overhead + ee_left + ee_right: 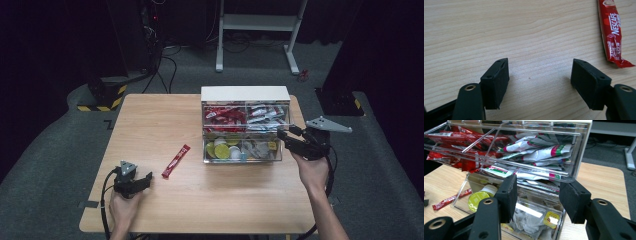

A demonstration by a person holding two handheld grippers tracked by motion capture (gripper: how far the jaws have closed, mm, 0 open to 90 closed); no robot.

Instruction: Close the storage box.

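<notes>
1. Two grippers at work: right gripper up against the front right of the clear drawer organizer, left gripper resting low on the table.
2. Right jaws apart, nothing clamped, flanking the front edge of the upper drawer full of sachets; lower drawer pulled open just beneath.
3. Drawer edge lying straight ahead of those jaws, its long axis crosswise to them, so probably the thing to be gripped or pushed next.
4. Left jaws wide apart over bare wood, empty.
5. Red coffee stick flat on the table, between organizer and left gripper, nearer the left; long axis diagonal, far end toward the organizer.
</notes>
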